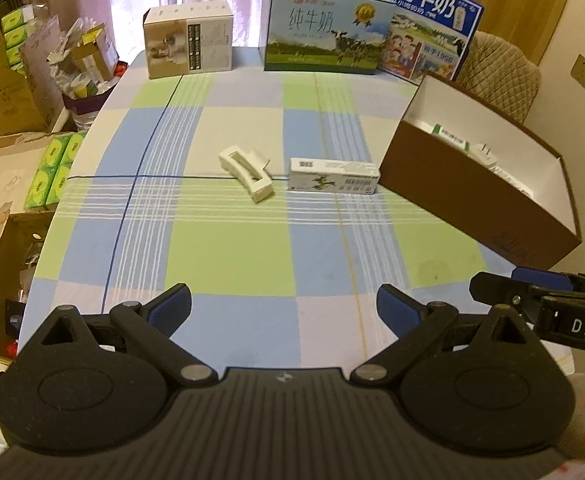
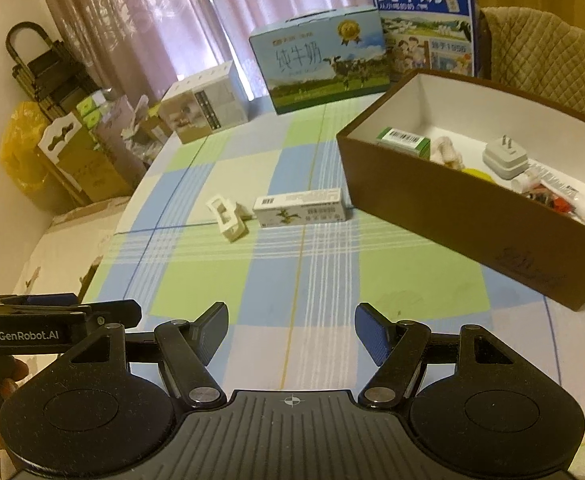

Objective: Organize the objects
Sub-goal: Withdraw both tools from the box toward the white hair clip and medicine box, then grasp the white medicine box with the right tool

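Both tools hang over the checked bench with jaws apart and empty: the left tool (image 1: 283, 310), the right tool (image 2: 291, 330) beside an arm lettered "GenRobot.AI". A white-and-green carton (image 2: 300, 209) lies touching a cream plastic clip (image 2: 228, 216), just left of the brown box (image 2: 472, 216). Behind stand milk cases (image 2: 320, 60) printed "纯牛奶".

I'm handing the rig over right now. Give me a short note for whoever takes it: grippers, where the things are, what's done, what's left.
Left gripper: open, empty, low over the near side of the checked tablecloth.
Right gripper: open, empty, beside the left one.
Done: the brown box on the right holds a green carton, a white plug adapter and other small items.
Left: the white plastic clip and the small white carton lie mid-table, side by side, the carton close by the box's wall. Both probably go into the box.
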### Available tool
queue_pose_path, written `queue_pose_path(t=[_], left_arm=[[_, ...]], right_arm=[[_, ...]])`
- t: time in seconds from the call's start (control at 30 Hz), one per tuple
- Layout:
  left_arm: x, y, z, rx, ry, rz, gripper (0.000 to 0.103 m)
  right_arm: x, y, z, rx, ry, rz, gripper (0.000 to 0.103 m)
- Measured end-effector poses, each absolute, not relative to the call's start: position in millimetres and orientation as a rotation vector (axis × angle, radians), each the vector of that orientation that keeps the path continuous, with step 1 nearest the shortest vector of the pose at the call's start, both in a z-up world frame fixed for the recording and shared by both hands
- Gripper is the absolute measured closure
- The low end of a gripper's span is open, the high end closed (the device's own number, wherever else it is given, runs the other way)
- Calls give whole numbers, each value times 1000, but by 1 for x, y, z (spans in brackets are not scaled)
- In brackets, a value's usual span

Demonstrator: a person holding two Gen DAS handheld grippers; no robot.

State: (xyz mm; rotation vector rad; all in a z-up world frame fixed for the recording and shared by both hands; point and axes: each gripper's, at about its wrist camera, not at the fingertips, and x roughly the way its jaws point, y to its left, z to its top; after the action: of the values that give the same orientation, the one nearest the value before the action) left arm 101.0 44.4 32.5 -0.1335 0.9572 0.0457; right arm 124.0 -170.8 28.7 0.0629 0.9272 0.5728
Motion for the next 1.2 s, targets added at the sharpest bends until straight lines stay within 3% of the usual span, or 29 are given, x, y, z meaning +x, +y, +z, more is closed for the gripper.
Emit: queue_pose_path(t=[0.8, 0.83, 0.9, 1.1, 1.2], left_arm=[[153, 72, -18, -141, 962, 116, 6], [156, 73, -22, -143, 961, 120, 6], [163, 74, -28, -139, 954, 127, 6], [180, 86, -46, -147, 939, 154, 6], [189, 93, -53, -153, 932, 174, 6]], right_arm=[[207, -121, -35, -4, 883, 574, 37], [213, -118, -37, -1, 868, 575, 39], [226, -112, -41, 9, 847, 572, 53], [268, -91, -57, 21, 791, 575, 76], [279, -83, -66, 9, 769, 575, 79]])
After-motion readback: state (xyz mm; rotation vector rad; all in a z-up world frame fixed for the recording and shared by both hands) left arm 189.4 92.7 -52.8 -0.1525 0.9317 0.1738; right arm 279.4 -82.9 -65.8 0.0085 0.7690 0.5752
